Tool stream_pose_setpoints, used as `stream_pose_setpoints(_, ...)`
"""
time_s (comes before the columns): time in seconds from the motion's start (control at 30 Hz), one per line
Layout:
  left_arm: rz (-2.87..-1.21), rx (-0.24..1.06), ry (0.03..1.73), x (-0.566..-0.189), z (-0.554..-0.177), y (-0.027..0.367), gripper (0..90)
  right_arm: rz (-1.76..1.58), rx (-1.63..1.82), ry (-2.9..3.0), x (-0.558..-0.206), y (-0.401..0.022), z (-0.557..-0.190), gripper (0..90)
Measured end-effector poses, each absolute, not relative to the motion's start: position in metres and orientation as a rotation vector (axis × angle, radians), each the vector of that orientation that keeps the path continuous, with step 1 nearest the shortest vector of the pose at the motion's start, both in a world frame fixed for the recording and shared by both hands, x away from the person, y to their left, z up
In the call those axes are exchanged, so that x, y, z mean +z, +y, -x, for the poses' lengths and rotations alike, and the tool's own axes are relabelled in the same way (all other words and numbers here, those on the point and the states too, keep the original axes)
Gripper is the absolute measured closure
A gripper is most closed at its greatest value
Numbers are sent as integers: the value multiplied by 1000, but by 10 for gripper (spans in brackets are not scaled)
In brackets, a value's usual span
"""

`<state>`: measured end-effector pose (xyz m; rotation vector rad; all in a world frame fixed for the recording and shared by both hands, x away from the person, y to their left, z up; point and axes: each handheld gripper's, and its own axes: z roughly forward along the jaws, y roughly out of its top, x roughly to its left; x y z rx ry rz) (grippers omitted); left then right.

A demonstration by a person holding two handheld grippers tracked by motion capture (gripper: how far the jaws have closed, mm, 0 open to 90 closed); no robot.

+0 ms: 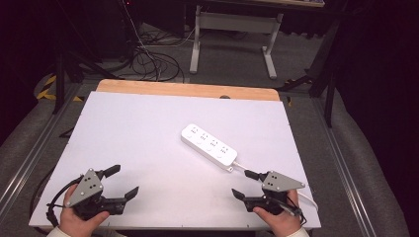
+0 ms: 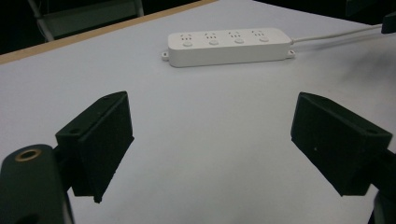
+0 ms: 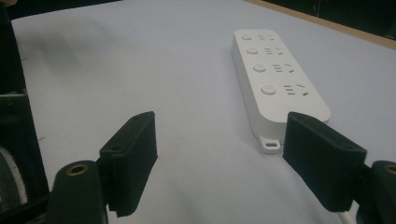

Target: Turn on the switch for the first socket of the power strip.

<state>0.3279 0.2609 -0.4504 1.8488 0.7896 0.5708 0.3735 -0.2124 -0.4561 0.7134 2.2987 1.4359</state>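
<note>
Left gripper: jaws wide apart, empty | right gripper: jaws wide apart, empty | power strip: flat mid-table, cord beside right gripper | risk: snagged cord likely drags strip.

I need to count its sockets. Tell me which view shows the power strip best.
The left gripper view: the power strip lies whole and side-on, unobstructed. The right gripper view has it end-on, a finger overlapping. The high view shows it small.

Right tool spread wide, empty, low over white counter; power strip just beyond right jaw.
</note>
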Motion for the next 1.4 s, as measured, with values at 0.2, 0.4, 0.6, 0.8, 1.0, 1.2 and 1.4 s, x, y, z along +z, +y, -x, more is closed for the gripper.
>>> stream_pose_setpoints(0.2, -1859, 593, 783, -449, -326, 260, 143, -690, 1424, 2306, -455, -210, -372, 275)
stream_pose_setpoints(0.4, -1868, 609, 780, -448, -326, 259, 145, -681, 1414, 2309, -454, -209, -372, 285)
stream_pose_setpoints(0.6, -1875, 628, 774, -447, -325, 258, 145, -683, 1406, 2310, -453, -210, -371, 290)
stream_pose_setpoints(0.8, -1874, 579, 797, -446, -325, 259, 136, -679, 1403, 2314, -453, -209, -372, 299)
stream_pose_setpoints(1.0, -1872, 574, 795, -445, -324, 259, 131, -676, 1399, 2321, -452, -209, -371, 310)
stream_pose_setpoints(1.2, -1880, 590, 786, -445, -324, 258, 134, -665, 1381, 2323, -447, -208, -372, 324)
stream_pose_setpoints(1.4, -1882, 590, 786, -444, -323, 258, 133, -655, 1367, 2334, -438, -207, -375, 344)
